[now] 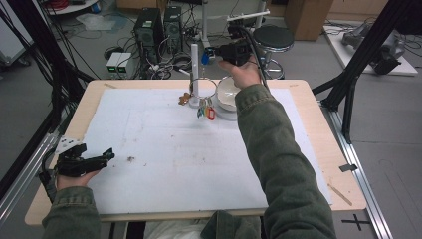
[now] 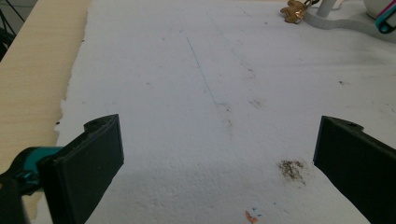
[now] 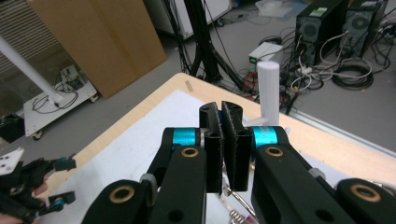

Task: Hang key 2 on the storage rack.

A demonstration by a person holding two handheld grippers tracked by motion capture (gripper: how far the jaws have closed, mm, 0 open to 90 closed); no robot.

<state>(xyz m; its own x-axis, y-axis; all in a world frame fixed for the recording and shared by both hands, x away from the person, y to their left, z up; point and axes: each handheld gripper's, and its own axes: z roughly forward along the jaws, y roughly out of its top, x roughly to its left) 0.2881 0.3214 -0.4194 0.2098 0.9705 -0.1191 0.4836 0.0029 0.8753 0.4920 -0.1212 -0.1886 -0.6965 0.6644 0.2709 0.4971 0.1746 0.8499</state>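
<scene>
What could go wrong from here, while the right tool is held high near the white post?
The shut right tool is close to the white post; a sideways swing may knock it over. The sleeve passes right over the bowl and could push it. The keys lie by the post's base, so they may snag if dragged.

A light wooden table (image 1: pixel 318 149) carries a white foam sheet (image 1: pixel 164 149) over most of its top — stained in spots. At the sheet's far edge stand a white post (image 1: pixel 194 69), a white bowl (image 1: pixel 226 92) and coloured key tags (image 1: pixel 205 110).
</scene>
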